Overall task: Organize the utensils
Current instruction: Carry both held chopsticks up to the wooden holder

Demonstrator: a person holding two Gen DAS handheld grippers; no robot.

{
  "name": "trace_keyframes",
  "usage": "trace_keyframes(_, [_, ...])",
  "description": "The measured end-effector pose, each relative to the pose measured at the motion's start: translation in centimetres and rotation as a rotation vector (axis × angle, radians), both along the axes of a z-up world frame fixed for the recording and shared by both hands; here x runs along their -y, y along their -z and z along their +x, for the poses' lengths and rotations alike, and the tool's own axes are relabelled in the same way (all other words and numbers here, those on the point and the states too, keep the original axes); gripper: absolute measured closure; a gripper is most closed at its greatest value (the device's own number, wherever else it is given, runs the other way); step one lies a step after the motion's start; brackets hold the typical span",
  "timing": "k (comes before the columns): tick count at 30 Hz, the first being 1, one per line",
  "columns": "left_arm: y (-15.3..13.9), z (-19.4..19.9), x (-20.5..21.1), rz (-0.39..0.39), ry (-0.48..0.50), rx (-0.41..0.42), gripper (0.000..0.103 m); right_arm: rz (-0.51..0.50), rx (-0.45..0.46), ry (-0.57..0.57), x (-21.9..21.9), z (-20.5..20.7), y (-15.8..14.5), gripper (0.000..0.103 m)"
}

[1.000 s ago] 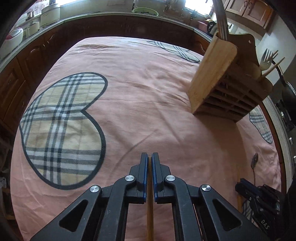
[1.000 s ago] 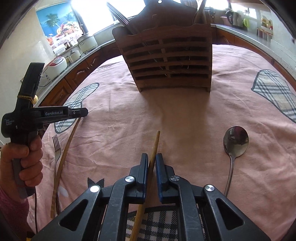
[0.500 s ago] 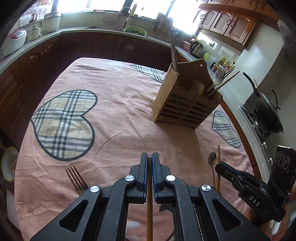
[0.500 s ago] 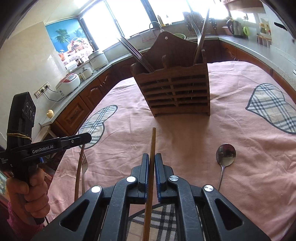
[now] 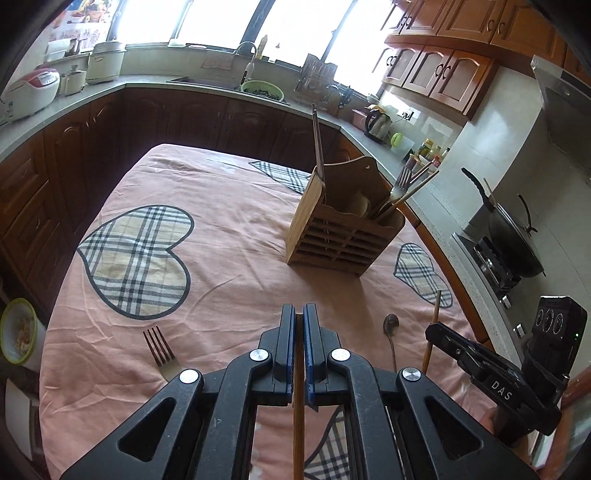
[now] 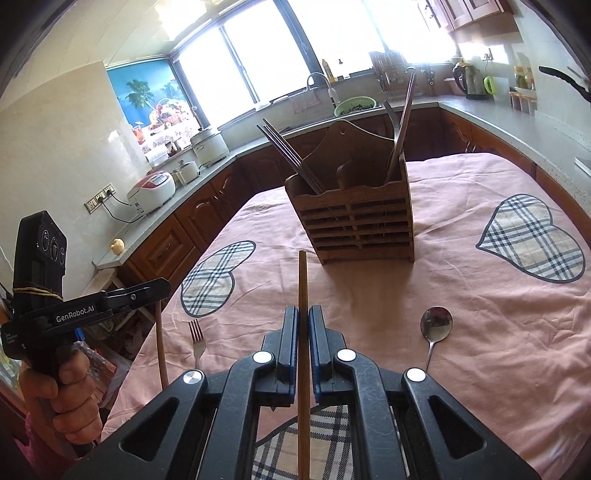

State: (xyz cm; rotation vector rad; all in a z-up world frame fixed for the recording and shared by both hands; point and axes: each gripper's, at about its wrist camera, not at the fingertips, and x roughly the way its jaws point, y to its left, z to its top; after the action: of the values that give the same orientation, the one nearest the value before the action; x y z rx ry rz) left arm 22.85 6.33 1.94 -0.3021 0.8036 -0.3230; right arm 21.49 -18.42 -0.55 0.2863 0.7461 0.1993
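now chopstick [image 6: 303, 295] clamped in right tool [image 6: 303, 321]

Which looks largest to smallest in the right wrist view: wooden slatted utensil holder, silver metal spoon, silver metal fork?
1. Wooden slatted utensil holder
2. Silver metal spoon
3. Silver metal fork
The spoon and fork look close, both partly hidden.

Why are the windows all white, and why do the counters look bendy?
In both wrist views, daylight overexposes the windows, so nothing outside shows; the fisheye lens curves the counter and darkens the corners.
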Motion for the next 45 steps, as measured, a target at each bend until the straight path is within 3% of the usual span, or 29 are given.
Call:
trace_keyframes(20, [-4.4, -4.1, -1.5, -0.013, -0.007, 0.137, 0.1, -0.001, 0.113, 0.007, 0.5, -2.5, -4.2, 0.097])
trace_keyframes(45, [-6.1, -3.0, -2.5, -0.029, -0.029, 0.219, 0.1, -0.025, 0.202, 0.056, 2.6, -1.8, -7.1, 0.097])
